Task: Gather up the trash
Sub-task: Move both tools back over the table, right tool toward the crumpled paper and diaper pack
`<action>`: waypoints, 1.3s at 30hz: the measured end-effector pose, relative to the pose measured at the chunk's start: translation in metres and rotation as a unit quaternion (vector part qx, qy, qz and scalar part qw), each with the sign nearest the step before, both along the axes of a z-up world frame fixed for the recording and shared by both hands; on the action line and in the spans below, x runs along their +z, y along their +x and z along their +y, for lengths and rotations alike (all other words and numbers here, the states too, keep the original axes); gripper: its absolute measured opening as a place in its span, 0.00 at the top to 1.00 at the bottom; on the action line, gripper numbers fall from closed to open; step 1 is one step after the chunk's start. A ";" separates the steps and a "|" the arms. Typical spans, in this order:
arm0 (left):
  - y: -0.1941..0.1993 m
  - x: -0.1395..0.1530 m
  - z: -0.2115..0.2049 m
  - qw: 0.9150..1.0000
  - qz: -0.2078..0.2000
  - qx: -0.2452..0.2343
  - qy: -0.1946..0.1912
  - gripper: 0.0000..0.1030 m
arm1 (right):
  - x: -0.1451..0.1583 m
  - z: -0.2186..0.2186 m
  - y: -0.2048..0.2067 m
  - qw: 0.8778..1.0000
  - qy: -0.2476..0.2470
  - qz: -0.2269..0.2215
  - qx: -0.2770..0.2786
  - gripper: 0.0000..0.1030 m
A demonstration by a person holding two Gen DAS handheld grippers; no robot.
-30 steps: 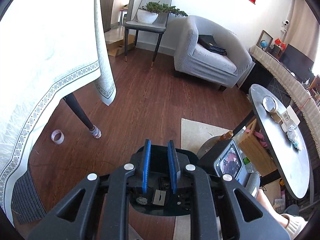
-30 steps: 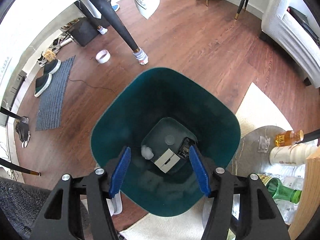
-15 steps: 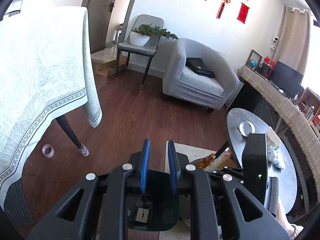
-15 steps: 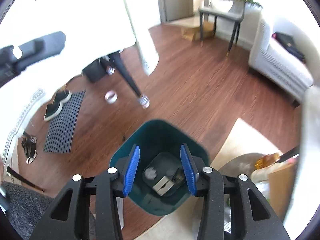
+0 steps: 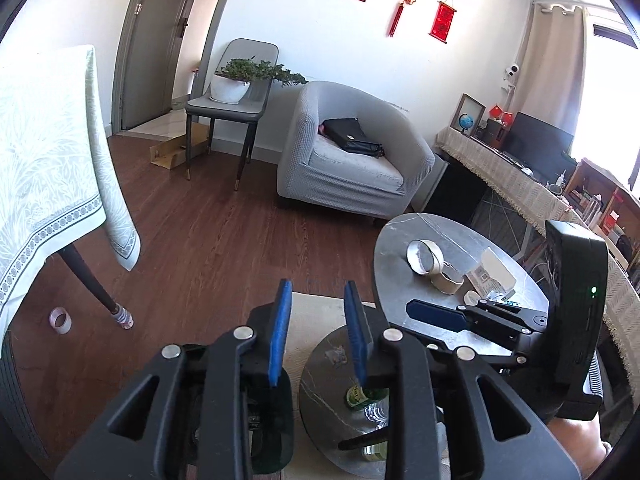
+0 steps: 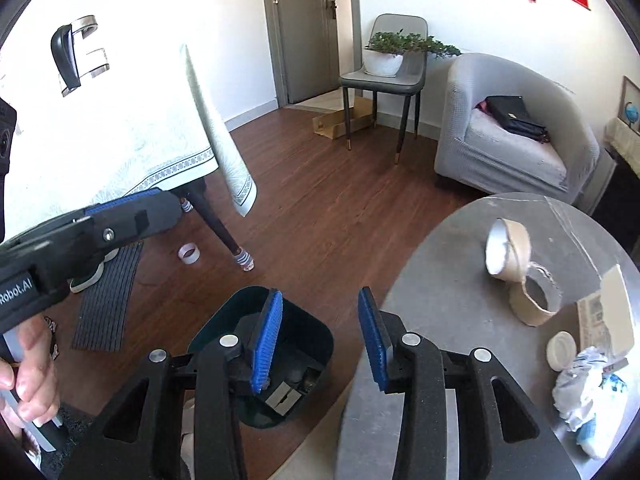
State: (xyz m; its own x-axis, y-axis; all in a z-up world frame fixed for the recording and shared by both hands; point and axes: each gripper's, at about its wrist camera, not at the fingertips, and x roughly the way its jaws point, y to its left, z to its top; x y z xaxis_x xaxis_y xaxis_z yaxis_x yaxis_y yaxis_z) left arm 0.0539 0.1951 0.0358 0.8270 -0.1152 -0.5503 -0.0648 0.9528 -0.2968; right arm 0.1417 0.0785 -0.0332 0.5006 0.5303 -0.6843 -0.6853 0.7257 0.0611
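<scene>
1. Left gripper (image 5: 316, 320) hangs over the cream rug edge, blue pads parted with nothing between them; the jaws have just been opening
2. Right gripper (image 6: 320, 344) has its blue pads spread apart and empty; these jaws have just been closing in, with no item caught between
3. Dark green plastic trash bin (image 6: 304, 336) sits on the floor directly below and behind the right gripper's left pad; inside, a grey folded card (image 6: 282, 396) lies on the bottom
4. Same bin shows in the left wrist view under the left gripper's left finger, mostly hidden
5. Round grey marble-look table (image 6: 440, 280) lies just to the right of the right gripper, its edge under the right pad
6. Ahead and to the right on it: two empty brown cardboard tape cores (image 6: 516, 268), touching, one on its side, one lying flat
7. Further right: a white round lid (image 6: 562, 350) and a crumpled white-and-blue plastic wrapper (image 6: 588, 392), near the table's right edge
8. A person's hand (image 6: 28, 364) grips the left tool's handle at the far left of the right wrist view
9. A clear tape roll (image 6: 188, 253) rests on the brown wood floor beside the black table leg, well ahead to the left
</scene>
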 end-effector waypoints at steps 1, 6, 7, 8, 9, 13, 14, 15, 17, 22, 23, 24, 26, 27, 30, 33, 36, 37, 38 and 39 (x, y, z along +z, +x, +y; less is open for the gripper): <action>0.002 0.000 -0.004 1.000 -0.001 -0.003 -0.001 0.70 | 0.001 -0.009 0.001 1.000 0.002 -0.001 -0.006 0.62; 0.012 -0.006 -0.031 1.000 0.002 -0.021 -0.005 0.66 | 0.007 -0.047 0.006 0.999 0.014 -0.006 -0.044 0.62; 0.014 -0.006 -0.037 1.000 0.002 -0.024 -0.004 0.65 | 0.009 -0.056 0.008 0.998 0.018 -0.008 -0.056 0.61; 0.016 -0.007 -0.043 1.000 0.003 -0.028 -0.004 0.64 | 0.011 -0.065 0.008 0.998 0.020 -0.010 -0.067 0.60; 0.018 -0.009 -0.046 0.999 0.004 -0.032 -0.005 0.64 | 0.013 -0.076 0.009 0.996 0.024 -0.014 -0.082 0.58; 0.027 -0.012 -0.072 0.999 0.007 -0.051 -0.008 0.63 | 0.017 -0.123 0.013 0.986 0.045 -0.030 -0.159 0.37; 0.029 -0.013 -0.077 0.998 0.008 -0.055 -0.009 0.63 | 0.017 -0.133 0.014 0.983 0.045 -0.030 -0.177 0.34; 0.032 -0.013 -0.083 0.998 0.009 -0.059 -0.008 0.63 | 0.015 -0.143 0.017 0.979 0.045 -0.030 -0.195 0.33; 0.035 -0.016 -0.092 0.998 0.012 -0.067 -0.008 0.62 | 0.011 -0.163 0.021 0.973 0.039 -0.023 -0.226 0.28; 0.042 -0.020 -0.112 0.996 0.018 -0.083 -0.006 0.61 | -0.003 -0.196 0.036 0.960 0.022 0.000 -0.280 0.23; 0.043 -0.020 -0.116 0.996 0.019 -0.085 -0.006 0.61 | -0.006 -0.201 0.034 0.958 0.022 0.003 -0.285 0.22; 0.044 -0.020 -0.120 0.996 0.020 -0.087 -0.004 0.61 | -0.007 -0.206 0.034 0.957 0.022 0.007 -0.290 0.22; 0.045 -0.021 -0.126 0.996 0.021 -0.091 -0.002 0.60 | -0.011 -0.215 0.035 0.955 0.017 0.014 -0.297 0.20; 0.046 -0.021 -0.129 0.995 0.021 -0.093 -0.001 0.59 | -0.014 -0.219 0.035 0.954 0.010 0.019 -0.299 0.20; 0.049 -0.021 -0.136 0.995 0.022 -0.098 0.000 0.58 | -0.026 -0.220 0.038 0.954 -0.005 0.038 -0.297 0.20; 0.052 -0.021 -0.144 0.995 0.023 -0.100 0.006 0.57 | -0.034 -0.219 0.040 0.954 -0.017 0.048 -0.296 0.20; 0.055 -0.022 -0.151 0.994 0.028 -0.103 0.010 0.57 | -0.038 -0.218 0.041 0.953 -0.023 0.055 -0.297 0.20; 0.055 -0.022 -0.153 0.994 0.029 -0.104 0.009 0.57 | -0.039 -0.218 0.042 0.952 -0.023 0.057 -0.298 0.20; 0.056 -0.022 -0.155 0.994 0.029 -0.105 0.009 0.56 | -0.039 -0.218 0.042 0.952 -0.024 0.056 -0.299 0.20; 0.057 -0.022 -0.157 0.994 0.030 -0.108 0.008 0.56 | -0.039 -0.218 0.043 0.952 -0.025 0.056 -0.299 0.20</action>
